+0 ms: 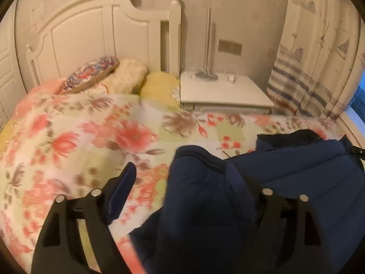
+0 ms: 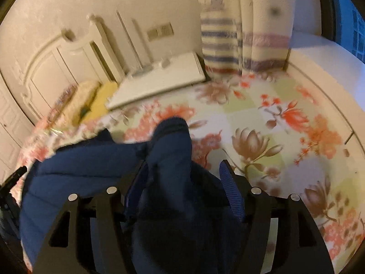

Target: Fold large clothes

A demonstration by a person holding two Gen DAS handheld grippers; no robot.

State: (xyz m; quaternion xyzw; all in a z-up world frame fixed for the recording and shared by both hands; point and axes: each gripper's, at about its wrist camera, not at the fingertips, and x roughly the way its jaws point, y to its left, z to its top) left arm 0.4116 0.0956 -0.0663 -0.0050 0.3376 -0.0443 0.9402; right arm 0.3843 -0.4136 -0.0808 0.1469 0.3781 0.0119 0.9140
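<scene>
A navy padded garment (image 1: pixel 285 171) lies bunched on the floral bedspread (image 1: pixel 102 137), lower right in the left wrist view. My left gripper (image 1: pixel 180 171) stands open over its left edge. Its left finger (image 1: pixel 123 189) is clear of the cloth and the right finger is hidden under a fold. In the right wrist view the same garment (image 2: pixel 79 166) spreads to the left, and a sleeve-like bunch (image 2: pixel 173 137) rises between the fingers of my right gripper (image 2: pixel 184 163). Those jaws stand apart around the bunch, and the right pad (image 2: pixel 230 187) shows bare beside it.
Pillows (image 1: pixel 127 75) lie against the white headboard (image 1: pixel 91 34). A white nightstand (image 1: pixel 223 91) with a lamp base stands beside the bed, with a striped curtain (image 1: pixel 308 68) to its right. A white window ledge (image 2: pixel 319 52) borders the bedspread (image 2: pixel 285 114).
</scene>
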